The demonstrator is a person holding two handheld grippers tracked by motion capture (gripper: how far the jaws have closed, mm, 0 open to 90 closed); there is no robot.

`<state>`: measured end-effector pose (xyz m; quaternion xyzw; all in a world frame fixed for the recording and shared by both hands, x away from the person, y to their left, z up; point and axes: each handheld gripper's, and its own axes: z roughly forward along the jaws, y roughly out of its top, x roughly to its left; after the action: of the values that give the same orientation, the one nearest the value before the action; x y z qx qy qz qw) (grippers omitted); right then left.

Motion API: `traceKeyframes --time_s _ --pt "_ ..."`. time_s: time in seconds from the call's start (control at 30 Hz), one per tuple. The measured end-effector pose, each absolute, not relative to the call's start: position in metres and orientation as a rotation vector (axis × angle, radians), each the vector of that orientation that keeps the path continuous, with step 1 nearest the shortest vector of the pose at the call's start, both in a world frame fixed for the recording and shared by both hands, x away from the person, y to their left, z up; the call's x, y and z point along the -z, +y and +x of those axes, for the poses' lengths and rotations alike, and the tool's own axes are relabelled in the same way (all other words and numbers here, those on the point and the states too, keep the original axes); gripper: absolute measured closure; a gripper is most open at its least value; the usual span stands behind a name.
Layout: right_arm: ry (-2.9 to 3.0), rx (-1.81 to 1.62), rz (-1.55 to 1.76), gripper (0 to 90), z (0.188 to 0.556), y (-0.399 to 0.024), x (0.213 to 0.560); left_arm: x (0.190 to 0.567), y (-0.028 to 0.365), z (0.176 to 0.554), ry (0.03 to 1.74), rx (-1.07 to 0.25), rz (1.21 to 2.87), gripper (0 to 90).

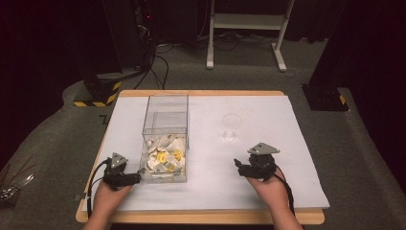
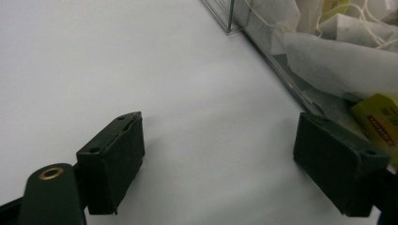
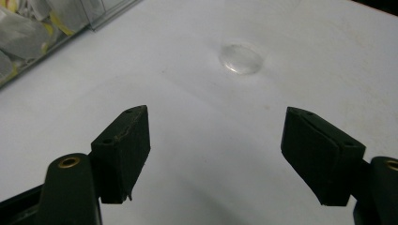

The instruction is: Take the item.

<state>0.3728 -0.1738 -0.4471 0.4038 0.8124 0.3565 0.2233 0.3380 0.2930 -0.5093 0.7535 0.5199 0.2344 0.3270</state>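
You are at the start: both grippers wide and empty. Your left gripper [image 1: 135,178] rests beside the clear box [image 1: 165,139] of tea bags [image 1: 165,158]; your right gripper [image 1: 238,164] faces the clear glass cup [image 1: 231,127]. Next, probably reach into the box.

Everything sits around a white table top [image 1: 268,191] with a wooden rim [image 1: 215,218] showing along its near edge. Grey carpet [image 1: 368,158] surrounds it. Beyond the table's far edge stands a white metal frame [image 1: 209,52] on two feet. Off its far left corner there's a yellow-and-black striped base [image 1: 98,93] with black cables [image 1: 160,67] trailing past, and off the far right corner a black stand foot [image 1: 325,98]. Left of the table's near corner are some thin sticks [image 1: 14,179], too dim to make out.
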Motion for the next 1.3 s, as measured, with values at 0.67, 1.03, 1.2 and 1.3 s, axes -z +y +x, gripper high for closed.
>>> traceKeyframes --time_s 0.67,1.03,1.2,1.3 --pt "2.31 -1.072 1.032 27.9 0.377 -0.124 0.429 0.509 0.293 0.338 1.359 -0.614 1.976 16.8" --pt "2.343 -1.083 0.965 29.8 0.375 -0.098 0.416 0.509 0.293 0.338 1.362 -0.613 1.973 16.8" --pt "2.355 -1.102 0.955 30.7 0.374 -0.092 0.412 0.509 0.293 0.338 1.362 -0.613 1.974 16.8" --pt "2.366 -1.112 0.942 30.9 0.375 -0.086 0.41 0.509 0.293 0.338 1.362 -0.613 1.974 16.8"
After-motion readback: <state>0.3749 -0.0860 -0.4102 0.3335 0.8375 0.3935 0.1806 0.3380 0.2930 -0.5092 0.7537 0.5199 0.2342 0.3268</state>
